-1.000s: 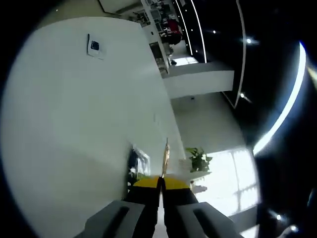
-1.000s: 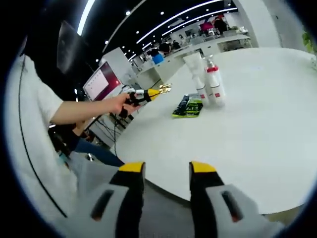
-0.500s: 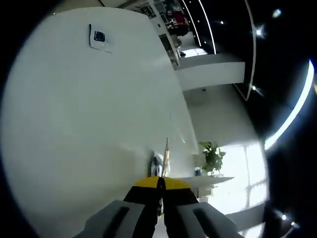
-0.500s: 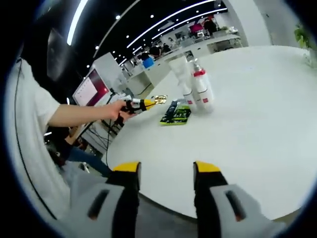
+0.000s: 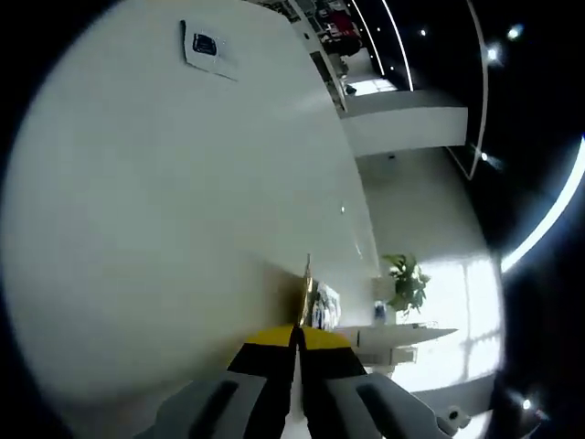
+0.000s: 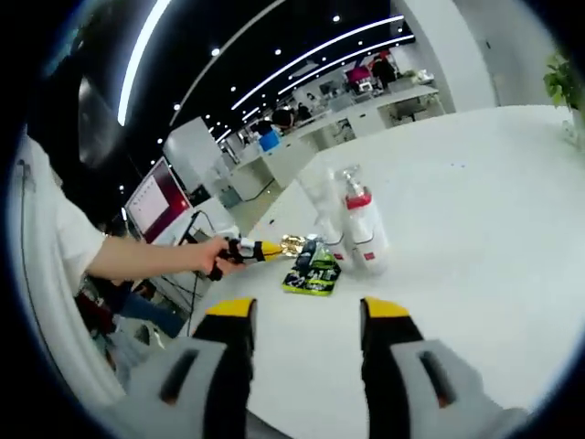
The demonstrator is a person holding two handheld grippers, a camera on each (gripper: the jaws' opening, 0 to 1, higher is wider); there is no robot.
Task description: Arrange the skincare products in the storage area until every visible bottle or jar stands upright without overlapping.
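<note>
Bright even indoor light, ceiling light strips [image 6: 302,59] glowing against a dark ceiling, blown-out window glare [image 5: 457,311] in the left gripper view, white table [image 6: 475,229] evenly lit with faint shadows, strong fisheye bending, soft blur at edges.

Right gripper [image 6: 306,311]: two grey jaws with yellow tips, dark oval slot in each. Left gripper [image 5: 294,340]: same grey bodies, yellow tips, black behind them. Person wears a white short sleeve [image 6: 69,247]; black cable runs down it.
</note>
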